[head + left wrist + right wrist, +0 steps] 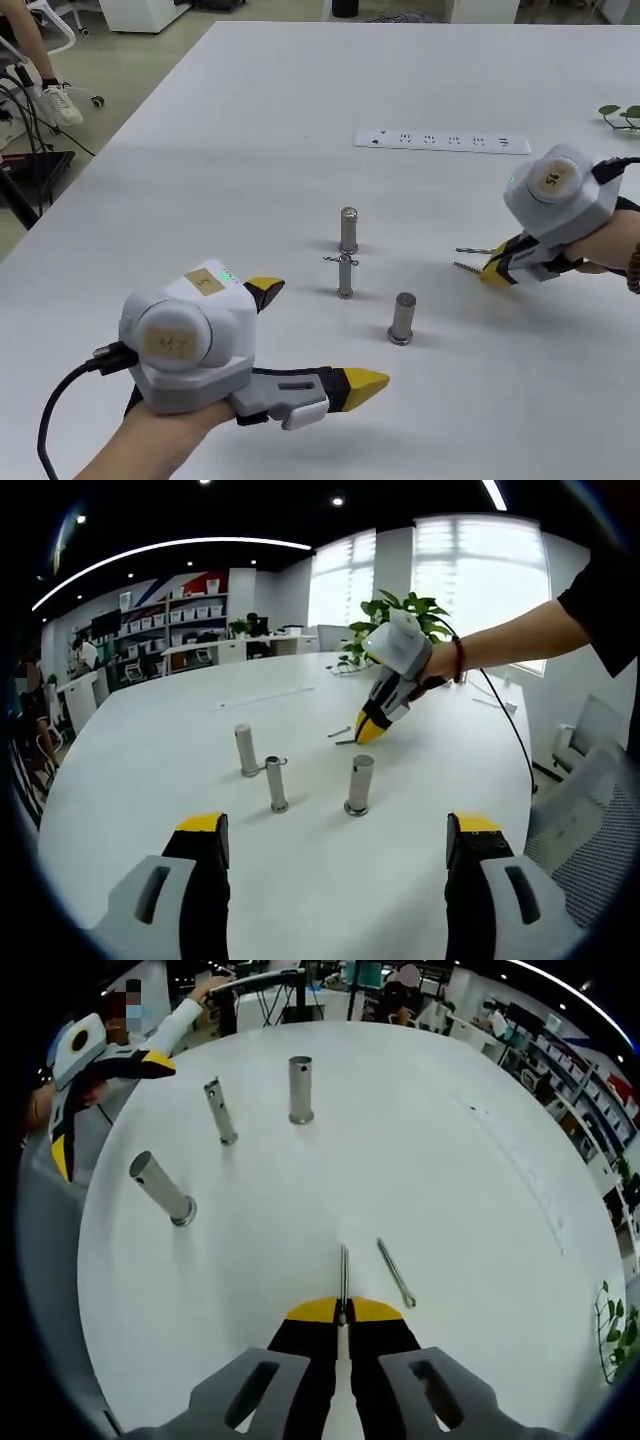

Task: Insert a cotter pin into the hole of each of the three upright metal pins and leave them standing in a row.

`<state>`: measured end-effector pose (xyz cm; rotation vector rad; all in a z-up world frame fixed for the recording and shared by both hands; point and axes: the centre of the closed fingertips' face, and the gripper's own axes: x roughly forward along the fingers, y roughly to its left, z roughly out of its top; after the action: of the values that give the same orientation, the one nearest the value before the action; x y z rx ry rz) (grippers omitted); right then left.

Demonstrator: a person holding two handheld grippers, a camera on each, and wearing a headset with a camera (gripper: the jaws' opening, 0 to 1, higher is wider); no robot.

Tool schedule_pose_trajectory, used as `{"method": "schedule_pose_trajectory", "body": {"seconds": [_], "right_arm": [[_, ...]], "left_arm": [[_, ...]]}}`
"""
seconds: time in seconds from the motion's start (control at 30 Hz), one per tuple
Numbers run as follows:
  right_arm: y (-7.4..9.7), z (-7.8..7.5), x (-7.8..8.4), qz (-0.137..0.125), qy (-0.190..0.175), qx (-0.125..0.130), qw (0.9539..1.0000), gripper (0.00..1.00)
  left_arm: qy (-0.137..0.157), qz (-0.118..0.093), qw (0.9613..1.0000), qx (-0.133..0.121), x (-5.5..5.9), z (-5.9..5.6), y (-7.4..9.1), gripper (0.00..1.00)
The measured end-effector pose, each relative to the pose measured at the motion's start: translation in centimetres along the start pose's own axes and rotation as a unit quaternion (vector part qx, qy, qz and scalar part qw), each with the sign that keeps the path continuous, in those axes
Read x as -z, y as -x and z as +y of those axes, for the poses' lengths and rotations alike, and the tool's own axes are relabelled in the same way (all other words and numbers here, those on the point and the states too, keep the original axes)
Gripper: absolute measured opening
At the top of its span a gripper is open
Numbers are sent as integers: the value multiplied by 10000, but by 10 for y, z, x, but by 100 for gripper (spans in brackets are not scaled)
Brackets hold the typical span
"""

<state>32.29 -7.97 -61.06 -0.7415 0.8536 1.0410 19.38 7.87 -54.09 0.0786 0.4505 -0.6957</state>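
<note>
White bench (250,130), bright office room. Left gripper (335,825): fingers wide apart, empty; three upright metal pins (275,785) ahead, middle one pinned. Right gripper (342,1310): fingers clamp a cotter pin (343,1270); second cotter pin (395,1272) just beside, on the bench.

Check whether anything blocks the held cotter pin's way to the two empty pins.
Nothing visible does. Bare table lies between the cotter pin in the right hand-held gripper and the near pin and far pin; the spare cotter pin lies aside.
</note>
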Motion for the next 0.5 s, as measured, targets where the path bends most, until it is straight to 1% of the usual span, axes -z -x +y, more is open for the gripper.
{"method": "schedule_pose_trajectory", "body": {"seconds": [0.2,0.5], "right_arm": [[3,2,0,-57,-78,-13,10000,0],[10,5,-1,-79,35,108,9999,0]], "left_arm": [[-19,39,10000,44,0,-1,0,87],[-32,66,9999,110,0,-3,-1,84]]}}
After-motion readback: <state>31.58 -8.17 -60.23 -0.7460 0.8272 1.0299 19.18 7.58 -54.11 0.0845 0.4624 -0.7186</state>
